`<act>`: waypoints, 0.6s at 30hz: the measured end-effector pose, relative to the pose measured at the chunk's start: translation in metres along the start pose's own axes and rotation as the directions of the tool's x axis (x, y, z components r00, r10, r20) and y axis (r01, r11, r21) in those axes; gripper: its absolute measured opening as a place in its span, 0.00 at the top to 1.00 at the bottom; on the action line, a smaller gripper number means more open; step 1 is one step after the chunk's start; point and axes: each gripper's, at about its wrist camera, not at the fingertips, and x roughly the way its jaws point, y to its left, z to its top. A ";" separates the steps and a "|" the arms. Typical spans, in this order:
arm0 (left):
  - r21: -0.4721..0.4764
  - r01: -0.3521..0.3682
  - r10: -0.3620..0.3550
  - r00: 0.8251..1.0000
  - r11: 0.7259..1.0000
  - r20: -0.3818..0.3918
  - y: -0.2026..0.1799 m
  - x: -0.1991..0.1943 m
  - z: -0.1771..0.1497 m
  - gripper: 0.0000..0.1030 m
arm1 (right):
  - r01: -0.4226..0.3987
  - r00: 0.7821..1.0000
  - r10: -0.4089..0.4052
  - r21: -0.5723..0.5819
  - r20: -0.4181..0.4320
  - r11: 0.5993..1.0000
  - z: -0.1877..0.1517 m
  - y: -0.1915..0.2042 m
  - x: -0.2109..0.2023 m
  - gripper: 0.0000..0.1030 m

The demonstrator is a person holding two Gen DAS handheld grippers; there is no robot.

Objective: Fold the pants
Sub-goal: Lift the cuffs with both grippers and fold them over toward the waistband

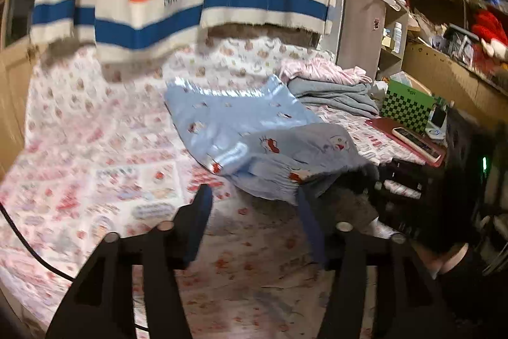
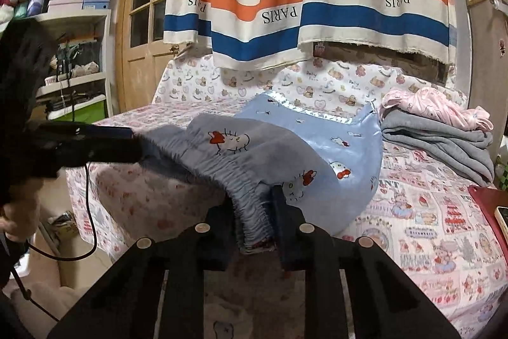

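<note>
Clearly the right gripper (image 2: 254,213) pinches the blue pants (image 2: 285,148) at their waistband. Beside those pants, the left gripper (image 1: 254,196) stands spread, gripping nothing.

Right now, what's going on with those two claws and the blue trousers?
Left gripper open, empty. Right gripper clamped on waistband of blue cartoon-print satin pants. Folded grey garment lies beside them, clear.

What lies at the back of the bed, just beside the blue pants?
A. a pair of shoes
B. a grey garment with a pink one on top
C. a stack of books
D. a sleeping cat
B: beside the blue pants a folded grey garment lies on the bed with a pink garment on top.
</note>
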 end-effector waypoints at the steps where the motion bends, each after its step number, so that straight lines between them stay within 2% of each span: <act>1: 0.017 -0.007 0.007 1.000 1.000 0.009 0.000 -0.002 -0.001 0.41 | -0.004 1.000 0.005 0.005 -0.004 1.000 0.003 -0.003 0.001 0.79; 9: 0.198 -0.029 0.027 1.000 0.980 0.013 -0.024 0.020 -0.001 0.37 | -0.069 0.997 0.071 0.060 -0.030 0.996 0.035 -0.029 0.007 0.79; 15: 0.248 -0.075 0.067 0.997 0.966 0.042 -0.029 0.047 0.012 0.37 | -0.145 0.986 0.151 0.091 -0.067 0.985 0.053 -0.045 0.017 0.79; 18: 0.268 -0.074 0.058 0.996 0.961 0.070 -0.031 0.053 0.023 0.38 | -0.165 0.982 0.171 0.083 -0.081 0.983 0.056 -0.051 0.020 0.79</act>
